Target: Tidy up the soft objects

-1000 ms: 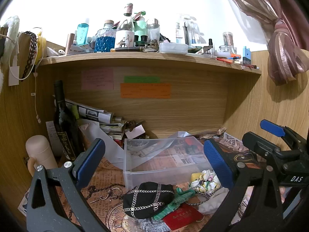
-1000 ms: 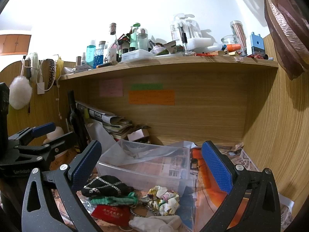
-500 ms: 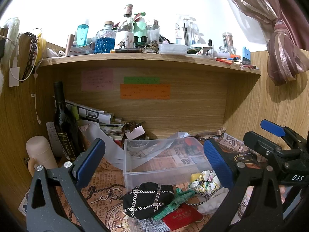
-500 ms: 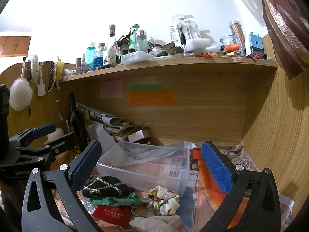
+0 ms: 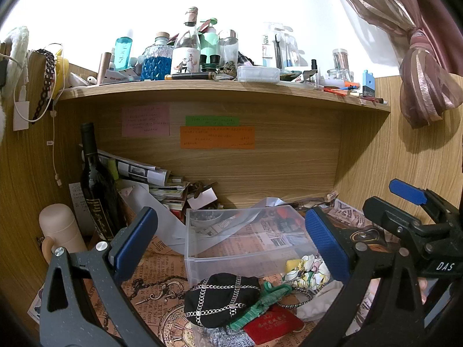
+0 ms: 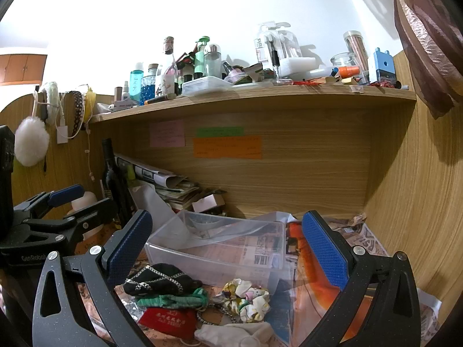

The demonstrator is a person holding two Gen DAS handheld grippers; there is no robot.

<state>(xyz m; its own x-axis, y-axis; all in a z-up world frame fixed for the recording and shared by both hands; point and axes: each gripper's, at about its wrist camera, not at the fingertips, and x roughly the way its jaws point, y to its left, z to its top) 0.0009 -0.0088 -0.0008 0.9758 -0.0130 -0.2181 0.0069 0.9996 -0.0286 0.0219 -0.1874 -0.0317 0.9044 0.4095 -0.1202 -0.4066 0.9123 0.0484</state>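
A pile of soft things lies on the desk in front of a clear plastic bin (image 5: 249, 240) (image 6: 220, 248): a black cap with silver chains (image 5: 221, 297) (image 6: 160, 279), a green knitted band (image 5: 260, 303) (image 6: 173, 300), a red pouch (image 5: 272, 326) (image 6: 169, 322), a floral scrunchie (image 5: 306, 269) (image 6: 247, 295) and a white cloth (image 6: 237, 334). My left gripper (image 5: 231, 240) is open and empty, above the pile. My right gripper (image 6: 227, 243) is open and empty, to the right of the left one.
A dark wine bottle (image 5: 95, 188), a beige flask (image 5: 59, 231) and stacked papers (image 5: 150, 179) stand at the back left. A shelf (image 5: 220, 86) crowded with bottles hangs above. Wooden walls close in the left and right. Newspaper covers the desk (image 6: 361, 240).
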